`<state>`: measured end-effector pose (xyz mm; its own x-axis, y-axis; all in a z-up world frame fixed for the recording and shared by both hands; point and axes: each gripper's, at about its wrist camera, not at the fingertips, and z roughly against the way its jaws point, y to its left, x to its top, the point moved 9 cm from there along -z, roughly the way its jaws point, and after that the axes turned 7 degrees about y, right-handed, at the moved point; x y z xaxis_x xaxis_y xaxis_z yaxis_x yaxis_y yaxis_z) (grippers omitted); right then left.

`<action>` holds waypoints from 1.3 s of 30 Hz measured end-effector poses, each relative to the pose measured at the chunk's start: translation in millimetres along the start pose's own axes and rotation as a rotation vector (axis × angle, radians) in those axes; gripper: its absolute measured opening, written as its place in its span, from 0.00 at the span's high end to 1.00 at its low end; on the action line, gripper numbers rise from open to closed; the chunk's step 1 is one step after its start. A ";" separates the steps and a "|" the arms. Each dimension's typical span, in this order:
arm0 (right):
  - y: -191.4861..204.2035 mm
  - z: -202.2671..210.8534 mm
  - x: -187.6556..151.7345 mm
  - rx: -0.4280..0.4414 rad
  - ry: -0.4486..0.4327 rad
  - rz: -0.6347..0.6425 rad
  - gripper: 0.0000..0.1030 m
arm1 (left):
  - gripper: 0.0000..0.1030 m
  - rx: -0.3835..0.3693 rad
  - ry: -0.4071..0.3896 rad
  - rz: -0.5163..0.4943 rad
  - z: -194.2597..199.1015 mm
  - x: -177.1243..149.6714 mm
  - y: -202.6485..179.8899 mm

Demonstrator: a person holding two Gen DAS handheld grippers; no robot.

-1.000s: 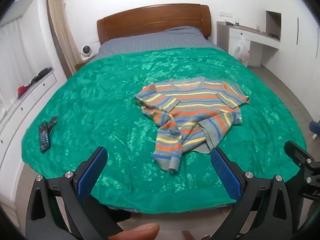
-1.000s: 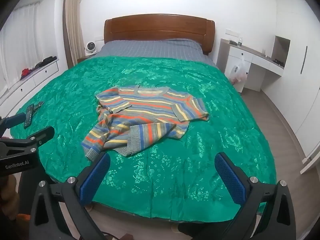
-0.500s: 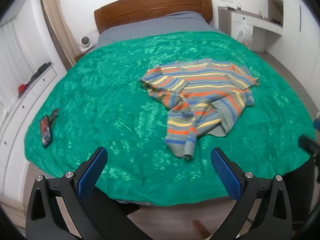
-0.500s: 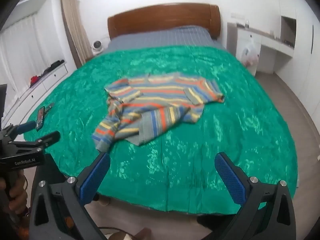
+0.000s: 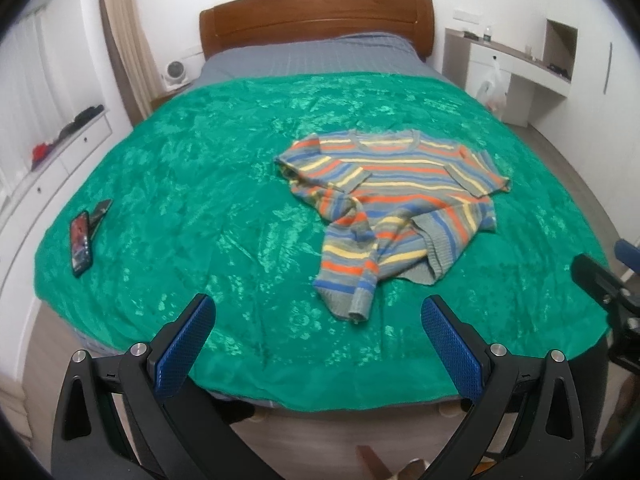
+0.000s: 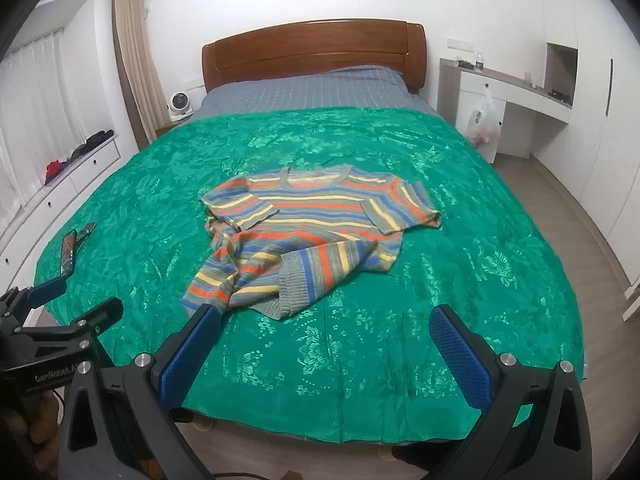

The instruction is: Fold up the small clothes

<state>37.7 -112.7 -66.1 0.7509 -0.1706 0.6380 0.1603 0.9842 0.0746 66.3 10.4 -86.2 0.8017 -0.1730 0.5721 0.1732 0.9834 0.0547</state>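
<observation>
A small striped sweater (image 5: 396, 204) in grey, orange, yellow and blue lies crumpled on the green bedspread (image 5: 200, 184), collar toward the headboard, one sleeve trailing toward the foot of the bed. It also shows in the right wrist view (image 6: 316, 232). My left gripper (image 5: 318, 330) is open and empty, held above the foot of the bed, short of the sleeve cuff. My right gripper (image 6: 326, 338) is open and empty, also at the foot edge, short of the sweater's hem. The left gripper's body shows in the right wrist view (image 6: 60, 320).
A phone (image 5: 80, 242) and a small dark object lie on the bedspread's left edge. A wooden headboard (image 5: 316, 16) stands at the far end. White drawers (image 5: 60, 152) run along the left, a white desk (image 5: 516, 76) with a hanging bag on the right.
Both grippers have shifted and tilted at the foot of the bed, so the sweater's position in each view has changed. The jaws stay open. The sweater has not moved.
</observation>
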 end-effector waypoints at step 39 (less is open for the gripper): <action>14.5 1.2 -11.3 0.000 -0.002 0.022 0.00 | 0.00 0.004 0.010 0.002 0.1 -10.7 1.2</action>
<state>30.8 -96.5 -71.3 0.7530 -0.1487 0.6410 0.1435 0.9878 0.0605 57.8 13.5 -92.2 0.8078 -0.1715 0.5640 0.1692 0.9839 0.0568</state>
